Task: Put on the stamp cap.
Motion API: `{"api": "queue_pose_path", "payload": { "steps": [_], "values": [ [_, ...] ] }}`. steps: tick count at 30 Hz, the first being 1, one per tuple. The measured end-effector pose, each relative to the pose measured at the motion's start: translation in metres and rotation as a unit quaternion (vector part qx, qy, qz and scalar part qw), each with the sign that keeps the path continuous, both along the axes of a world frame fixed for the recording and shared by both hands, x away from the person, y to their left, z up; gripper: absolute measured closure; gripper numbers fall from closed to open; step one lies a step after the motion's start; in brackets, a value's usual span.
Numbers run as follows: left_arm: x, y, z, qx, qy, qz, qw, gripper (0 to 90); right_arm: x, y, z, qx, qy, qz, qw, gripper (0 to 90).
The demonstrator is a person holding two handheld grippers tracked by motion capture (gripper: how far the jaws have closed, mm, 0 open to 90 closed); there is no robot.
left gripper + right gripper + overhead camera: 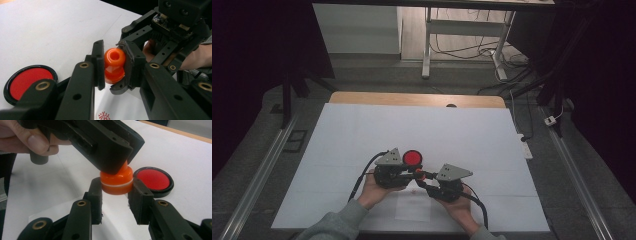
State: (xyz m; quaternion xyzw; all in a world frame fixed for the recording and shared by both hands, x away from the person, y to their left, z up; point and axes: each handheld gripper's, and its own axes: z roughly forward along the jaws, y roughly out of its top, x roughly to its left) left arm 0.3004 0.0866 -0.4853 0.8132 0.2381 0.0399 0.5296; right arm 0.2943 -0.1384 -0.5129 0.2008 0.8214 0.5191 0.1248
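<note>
Both grippers meet on one small orange stamp (114,65), held in the air just above the white table cover (362,135), a little below the middle of the high view. The left gripper (113,66) pinches the stamp's knobbed upper handle between its pads, while the right gripper (117,186) clamps the wider lower section, the part ringed by a pale seam. Gripping the two halves separately looks like a way to pull or twist them apart, or to press them together; I cannot tell which. The red ink pad (412,158) lies open on the cover just beside the stamp, at about 11 o'clock from it in the high view, near enough for a short dip. A sheet of paper (413,207) sits at 6 o'clock from the grippers, and a red seal mark (105,116) shows on it in the left gripper view, so it probably serves as the printing spot
</note>
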Motion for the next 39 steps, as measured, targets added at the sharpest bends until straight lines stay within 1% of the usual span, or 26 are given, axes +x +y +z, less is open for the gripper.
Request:
{"api": "queue_pose_path", "payload": {
  "steps": [10,12,15,19,21,30,32,35,36,38,39],
  "values": [
    [-0.0008,0.0008,-0.0004,-0.006,-0.003,-0.002,1.0,72.8,-0.0021,0.0006,0.0016,0.001,-0.004,-0.005,1.0,64.5],
    [-0.0012,0.0004,-0.0013,-0.006,-0.002,0.0,1.0,72.8,-0.0024,0.0008,0.0013,0.003,-0.001,-0.006,1.0,64.5],
    [-0.0011,0.0001,-0.0031,-0.008,0.002,0.001,1.0,72.9,-0.0031,0.0012,0.0011,-0.003,-0.004,-0.006,1.0,64.5],
    [-0.0028,-0.0012,-0.0048,-0.009,-0.003,0.007,0.9999,73.0,-0.0032,0.0008,0.0006,-0.006,-0.005,-0.008,0.9999,64.5],
    [-0.0029,-0.0011,-0.0056,-0.011,-0.003,0.007,0.9999,73.0,-0.0027,0.0004,0.0007,-0.005,-0.003,-0.007,1.0,64.5],
    [-0.0035,-0.0016,-0.0079,-0.009,0.001,0.01,0.9999,73.0,-0.0019,0.0002,-0.0003,-0.011,-0.001,-0.003,0.9999,64.3],
    [-0.0024,-0.0009,-0.0068,-0.01,0.003,0.008,0.9999,72.9,-0.0008,0.0,-0.0008,-0.005,0.006,-0.001,1.0,64.2],
    [-0.0022,-0.0003,-0.0048,-0.014,-0.002,0.009,0.9999,72.6,0.0003,-0.0005,0.0002,0.001,0.005,0.001,1.0,63.7],
    [-0.0025,-0.0007,-0.0041,-0.014,-0.007,0.009,0.9998,72.6,0.0007,-0.0012,0.0006,0.006,0.006,0.001,1.0,63.0],
    [-0.0033,-0.0014,-0.0031,-0.007,-0.016,0.009,0.9998,72.5,0.0006,-0.0026,0.002,0.017,0.005,-0.001,0.9998,59.0],
    [-0.0032,-0.0007,-0.0029,-0.01,-0.016,0.01,0.9998,72.5,0.0003,-0.0031,0.0031,0.018,0.002,-0.004,0.9998,55.3]
  ]
}}
